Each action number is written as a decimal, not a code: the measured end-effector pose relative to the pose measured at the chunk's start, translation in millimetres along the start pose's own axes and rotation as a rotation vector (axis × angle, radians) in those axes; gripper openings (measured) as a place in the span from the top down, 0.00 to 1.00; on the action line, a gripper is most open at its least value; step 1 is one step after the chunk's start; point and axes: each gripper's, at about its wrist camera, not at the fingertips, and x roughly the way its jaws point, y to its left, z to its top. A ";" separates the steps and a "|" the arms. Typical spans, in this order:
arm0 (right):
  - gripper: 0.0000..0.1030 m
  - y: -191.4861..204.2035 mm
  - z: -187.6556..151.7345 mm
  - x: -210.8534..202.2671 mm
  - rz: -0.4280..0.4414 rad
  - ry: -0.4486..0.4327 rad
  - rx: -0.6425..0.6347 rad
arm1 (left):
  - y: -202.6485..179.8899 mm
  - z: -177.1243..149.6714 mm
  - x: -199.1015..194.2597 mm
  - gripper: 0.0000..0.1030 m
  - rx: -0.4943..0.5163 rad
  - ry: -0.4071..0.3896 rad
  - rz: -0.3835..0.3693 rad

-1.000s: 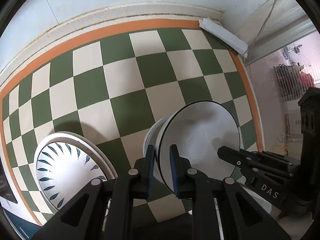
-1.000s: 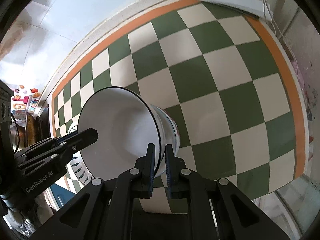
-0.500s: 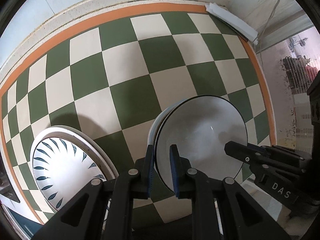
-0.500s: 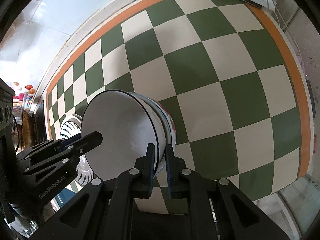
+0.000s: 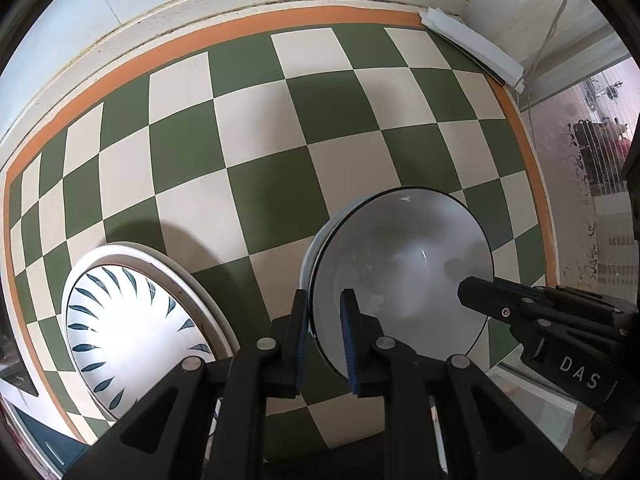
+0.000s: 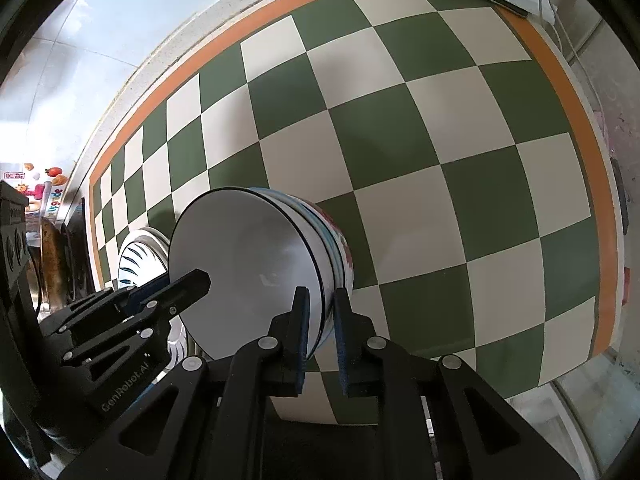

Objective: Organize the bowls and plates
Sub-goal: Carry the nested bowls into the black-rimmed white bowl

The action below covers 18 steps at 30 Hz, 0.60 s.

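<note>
A white bowl with a thin black rim [image 5: 400, 264] sits nested on a stack of bowls [image 6: 338, 252] on the green-and-cream checkered cloth. My left gripper [image 5: 325, 328] is shut on its near-left rim. My right gripper [image 6: 320, 330] is shut on the opposite rim; the bowl also shows in the right wrist view [image 6: 244, 268]. Each gripper shows in the other's view, the right one [image 5: 532, 316] and the left one [image 6: 132, 312]. A white plate with dark blue leaf marks [image 5: 132, 328] lies on a stack to the left of the bowls.
The cloth has an orange border [image 5: 240, 36] along the white back wall. A folded white cloth [image 5: 472, 50] lies at the far right corner with a thin cable [image 5: 540, 56] by it. A stove and clutter [image 6: 48, 248] stand at the left.
Both grippers have lowered the white bowl down into the stack of bowls, so the lower bowls now show only as thin rims. Both grips stay shut.
</note>
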 end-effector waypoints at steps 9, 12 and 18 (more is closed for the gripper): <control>0.85 -0.7 -8.1 -5.9 0.013 -0.016 0.007 | 4.6 -6.5 -7.9 0.86 -0.030 -0.010 -0.019; 0.85 1.7 -14.4 -13.6 0.015 -0.029 0.000 | 5.0 -11.4 -17.8 0.86 -0.032 -0.033 -0.014; 0.85 12.8 -36.4 -41.1 -0.008 -0.084 -0.035 | 1.5 -26.4 -50.9 0.83 0.013 -0.098 -0.008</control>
